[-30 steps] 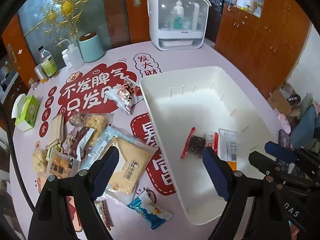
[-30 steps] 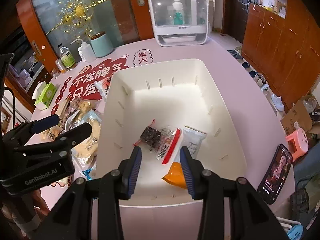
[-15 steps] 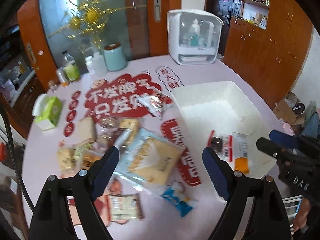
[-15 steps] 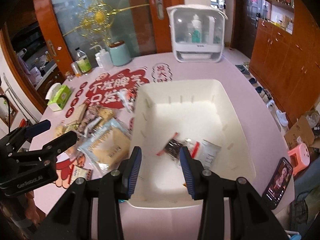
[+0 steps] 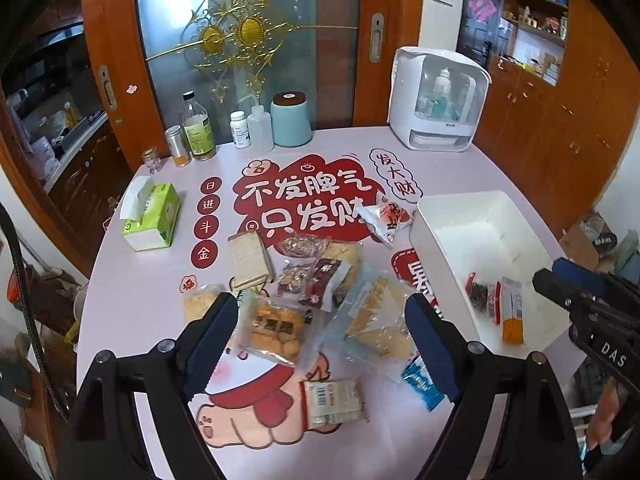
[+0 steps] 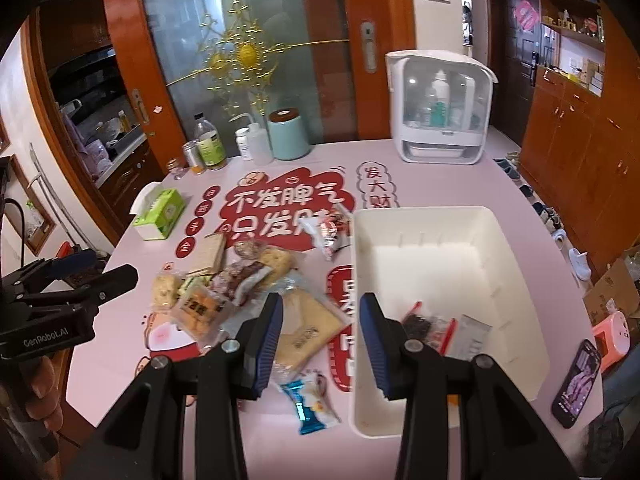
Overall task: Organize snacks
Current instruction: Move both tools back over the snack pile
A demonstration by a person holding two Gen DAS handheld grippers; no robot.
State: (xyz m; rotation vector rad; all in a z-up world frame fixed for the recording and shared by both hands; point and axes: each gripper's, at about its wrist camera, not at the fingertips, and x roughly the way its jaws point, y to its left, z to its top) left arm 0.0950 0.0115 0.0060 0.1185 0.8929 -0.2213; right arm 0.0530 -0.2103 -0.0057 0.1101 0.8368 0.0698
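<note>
On the pink worktop [image 5: 132, 312] loose snack packets [image 5: 276, 328] lie beside the white bin [image 6: 516, 280], so both the left tool [image 5: 320, 332] and the right tool [image 6: 320, 336] hang above with jaws apart and empty, probably to choose the next packet.

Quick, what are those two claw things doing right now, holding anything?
Left gripper: open, holding nothing, above the loose snacks.
Right gripper: open, holding nothing, over the white bin's left edge.

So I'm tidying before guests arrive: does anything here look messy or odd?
Yes: snack packets lie jumbled, overlapping on the table beside the white bin, which holds only a few.
</note>
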